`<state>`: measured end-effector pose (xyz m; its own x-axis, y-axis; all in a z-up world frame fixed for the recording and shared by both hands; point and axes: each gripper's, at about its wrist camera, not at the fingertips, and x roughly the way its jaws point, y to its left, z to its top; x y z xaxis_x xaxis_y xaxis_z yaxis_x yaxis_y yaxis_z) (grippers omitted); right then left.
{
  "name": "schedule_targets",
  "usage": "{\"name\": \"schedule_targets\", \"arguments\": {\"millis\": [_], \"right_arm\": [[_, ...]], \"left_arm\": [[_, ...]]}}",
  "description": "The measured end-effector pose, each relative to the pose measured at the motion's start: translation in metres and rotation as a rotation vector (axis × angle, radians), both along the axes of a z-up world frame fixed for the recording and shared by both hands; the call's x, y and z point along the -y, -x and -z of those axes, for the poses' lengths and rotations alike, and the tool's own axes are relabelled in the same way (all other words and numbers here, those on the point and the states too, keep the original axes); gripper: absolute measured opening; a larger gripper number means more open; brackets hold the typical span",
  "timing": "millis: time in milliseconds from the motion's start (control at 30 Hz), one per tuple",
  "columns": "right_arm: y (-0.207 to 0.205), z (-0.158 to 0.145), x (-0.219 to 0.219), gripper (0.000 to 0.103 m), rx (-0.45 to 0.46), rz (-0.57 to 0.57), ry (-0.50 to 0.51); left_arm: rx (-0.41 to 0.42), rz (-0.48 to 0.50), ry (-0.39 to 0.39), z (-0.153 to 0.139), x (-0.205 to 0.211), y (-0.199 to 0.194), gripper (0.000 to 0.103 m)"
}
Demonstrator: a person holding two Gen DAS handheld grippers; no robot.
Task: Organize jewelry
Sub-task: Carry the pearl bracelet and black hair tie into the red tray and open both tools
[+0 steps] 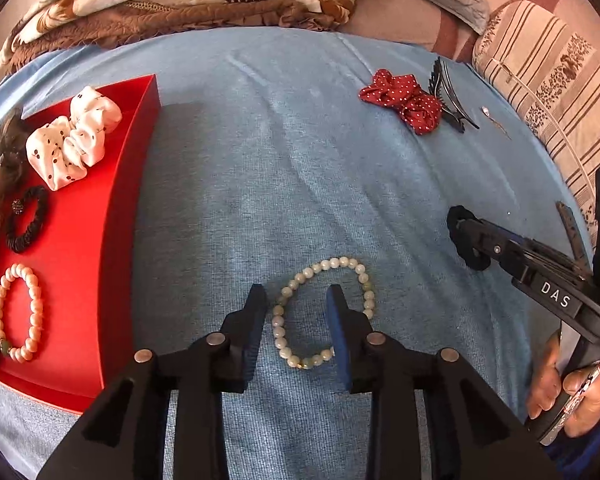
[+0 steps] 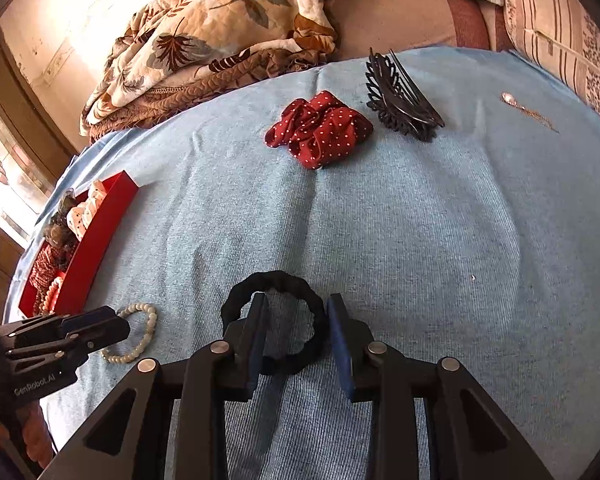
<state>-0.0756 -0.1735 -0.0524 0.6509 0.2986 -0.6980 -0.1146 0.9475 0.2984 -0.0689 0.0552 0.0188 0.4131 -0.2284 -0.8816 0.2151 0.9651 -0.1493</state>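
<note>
A pale bead bracelet (image 1: 342, 264) lies on the blue cloth. My left gripper (image 1: 298, 296) is open over it, with the left side of the loop between the jaws. A black hair tie (image 2: 296, 280) lies on the cloth. My right gripper (image 2: 298, 304) is open over it, with the right side of the ring between the jaws. The red tray (image 1: 100, 248) on the left holds a white dotted scrunchie (image 1: 74, 138), a black hair tie (image 1: 28, 218) and a pink pearl bracelet (image 1: 18, 312). In the left wrist view the right gripper (image 1: 466, 226) shows at the right.
A red dotted scrunchie (image 2: 320, 134), a black claw clip (image 2: 400, 96) and a small pendant earring (image 2: 526, 110) lie at the far side of the cloth. A leaf-print quilt (image 2: 220, 32) and striped pillows (image 1: 548, 76) border the cloth behind.
</note>
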Motion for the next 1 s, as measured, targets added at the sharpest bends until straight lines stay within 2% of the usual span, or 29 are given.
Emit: {"name": "schedule_targets", "arguments": {"millis": [67, 100, 133, 167, 200, 300, 500, 667, 767, 1000], "right_arm": [[0.0, 0.0, -0.004, 0.033, 0.006, -0.006, 0.025], [0.0, 0.0, -0.006, 0.031, 0.01, -0.009, 0.033], [0.0, -0.001, -0.007, 0.026, 0.013, -0.012, 0.04], [0.001, -0.001, -0.008, 0.014, 0.014, -0.02, 0.04], [0.001, -0.001, -0.009, 0.01, 0.013, -0.031, 0.031], [0.004, -0.002, -0.012, 0.009, 0.022, -0.043, 0.032], [0.016, -0.011, -0.015, 0.009, 0.061, -0.051, 0.035], [0.025, -0.024, -0.02, 0.009, 0.084, -0.056, 0.056], [0.03, -0.042, -0.028, 0.009, 0.114, -0.075, 0.055], [0.034, -0.076, -0.065, 0.009, 0.155, -0.159, 0.021]], "left_arm": [[0.008, -0.01, -0.024, 0.0, 0.002, 0.002, 0.026], [0.01, -0.02, -0.043, 0.0, 0.003, 0.003, 0.012], [0.005, -0.022, -0.045, -0.001, 0.004, 0.003, 0.005], [0.002, -0.024, -0.036, -0.002, 0.003, 0.005, 0.005], [0.0, -0.028, -0.03, -0.004, 0.003, 0.006, 0.005], [0.02, -0.034, -0.014, -0.014, 0.002, 0.012, 0.005], [0.078, -0.054, 0.05, -0.054, -0.014, 0.028, 0.005], [0.138, -0.095, 0.09, -0.093, -0.044, 0.04, 0.005], [0.154, -0.138, 0.106, -0.11, -0.069, 0.042, 0.005], [0.166, -0.255, 0.109, -0.122, -0.121, 0.039, 0.005]]}}
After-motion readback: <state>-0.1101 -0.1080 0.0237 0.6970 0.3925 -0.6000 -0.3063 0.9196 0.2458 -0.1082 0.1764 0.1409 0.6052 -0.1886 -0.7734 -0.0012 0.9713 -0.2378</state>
